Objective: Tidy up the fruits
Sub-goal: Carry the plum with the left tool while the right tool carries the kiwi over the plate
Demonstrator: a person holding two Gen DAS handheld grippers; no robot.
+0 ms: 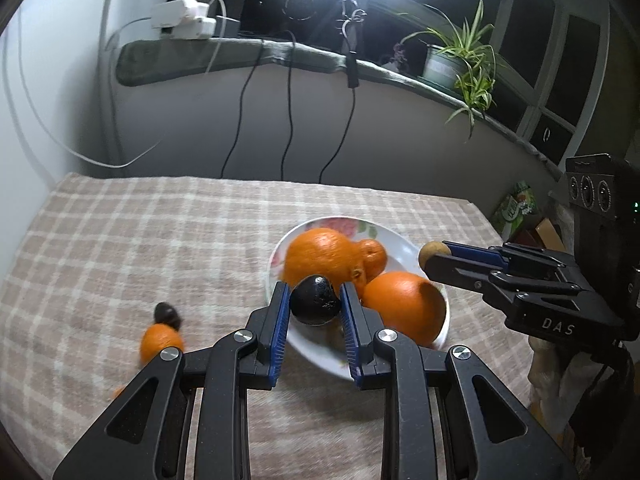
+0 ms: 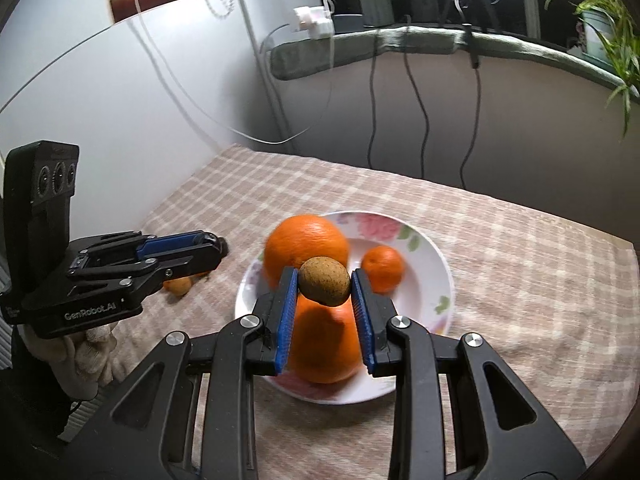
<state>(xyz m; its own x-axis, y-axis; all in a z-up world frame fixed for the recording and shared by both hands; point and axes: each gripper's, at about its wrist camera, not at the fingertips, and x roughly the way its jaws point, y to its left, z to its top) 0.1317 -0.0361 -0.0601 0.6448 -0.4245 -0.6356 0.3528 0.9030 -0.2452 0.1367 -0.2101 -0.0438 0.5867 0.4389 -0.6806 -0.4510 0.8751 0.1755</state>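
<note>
While both tongs hover above a flowered plate on the checked table, the left tongs grip a dark avocado and the right tongs grip a brown kiwi. Three oranges sit in the plate; a small orange lies on the cloth to its left.

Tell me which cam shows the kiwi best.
Right wrist: the kiwi sits centred, whole and sharp, clamped in the right gripper. Left wrist shows only its tip, past that gripper's fingers near the right edge.
</note>
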